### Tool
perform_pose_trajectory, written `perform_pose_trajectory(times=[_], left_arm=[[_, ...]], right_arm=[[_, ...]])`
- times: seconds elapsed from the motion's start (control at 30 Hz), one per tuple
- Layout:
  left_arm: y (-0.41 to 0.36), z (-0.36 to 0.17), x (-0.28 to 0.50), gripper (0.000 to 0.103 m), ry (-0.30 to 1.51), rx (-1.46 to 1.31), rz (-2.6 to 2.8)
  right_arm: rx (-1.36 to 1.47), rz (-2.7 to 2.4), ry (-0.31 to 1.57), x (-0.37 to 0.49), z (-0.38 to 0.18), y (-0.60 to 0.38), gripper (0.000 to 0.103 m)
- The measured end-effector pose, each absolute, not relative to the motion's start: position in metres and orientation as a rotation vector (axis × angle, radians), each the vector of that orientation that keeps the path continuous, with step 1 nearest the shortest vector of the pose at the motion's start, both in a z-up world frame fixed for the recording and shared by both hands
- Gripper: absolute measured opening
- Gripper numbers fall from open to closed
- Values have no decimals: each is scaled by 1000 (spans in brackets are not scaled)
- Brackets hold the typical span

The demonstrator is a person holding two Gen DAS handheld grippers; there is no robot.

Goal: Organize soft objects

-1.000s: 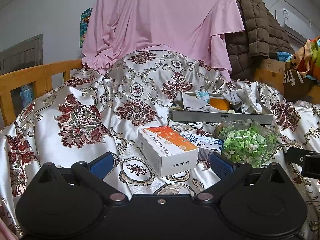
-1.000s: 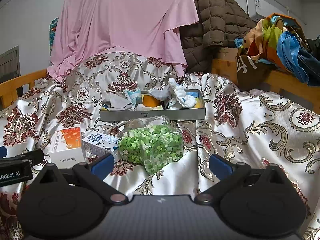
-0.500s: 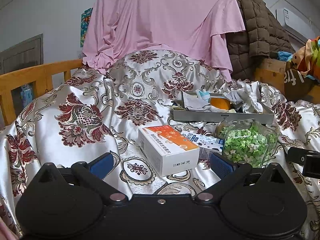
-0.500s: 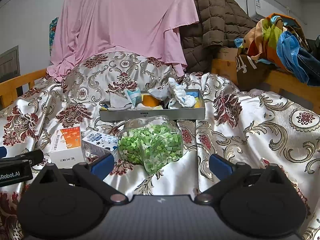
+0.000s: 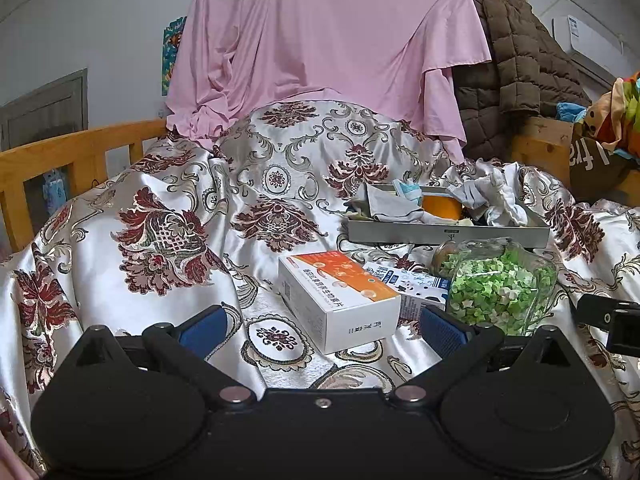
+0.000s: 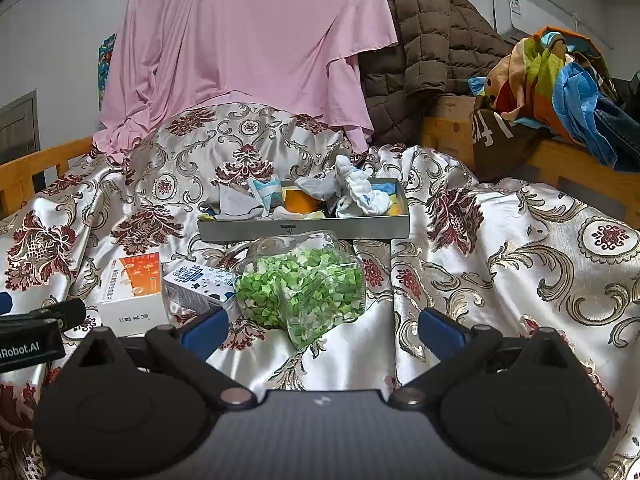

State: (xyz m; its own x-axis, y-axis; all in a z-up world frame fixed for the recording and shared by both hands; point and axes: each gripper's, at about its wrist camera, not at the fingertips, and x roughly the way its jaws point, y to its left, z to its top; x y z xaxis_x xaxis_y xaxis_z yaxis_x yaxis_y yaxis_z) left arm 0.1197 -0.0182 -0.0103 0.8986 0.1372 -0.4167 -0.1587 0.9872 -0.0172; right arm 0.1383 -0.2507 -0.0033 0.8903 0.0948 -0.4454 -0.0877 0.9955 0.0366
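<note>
A grey tray (image 6: 304,229) (image 5: 448,234) sits on the patterned satin bedspread, holding soft cloths: a grey rag (image 6: 236,204), a white-and-blue cloth (image 6: 360,196) (image 5: 500,200) and an orange piece (image 6: 298,200). In front of it lies a clear jar of green paper stars (image 6: 304,288) (image 5: 500,288). A white-and-orange box (image 5: 340,300) (image 6: 132,292) and a small blue-and-white carton (image 6: 200,284) (image 5: 412,284) lie to its left. My left gripper (image 5: 324,326) is open, just short of the box. My right gripper (image 6: 324,328) is open, just short of the jar.
A pink sheet (image 6: 248,48) hangs behind the bed, with a brown quilted jacket (image 6: 428,52) to its right. Colourful clothes (image 6: 560,76) pile on a wooden frame (image 6: 580,164) at right. A wooden bed rail (image 5: 80,152) runs along the left.
Both grippers have stayed open and nearly still; the left view has crept very slightly. No object has moved.
</note>
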Motion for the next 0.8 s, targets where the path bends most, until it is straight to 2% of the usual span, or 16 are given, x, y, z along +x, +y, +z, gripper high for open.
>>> perform_pose_trajectory(times=[0.8], left_arm=[[-20, -4, 116, 102, 431, -74, 115]], right_arm=[[15, 95, 464, 138, -3, -251, 103]])
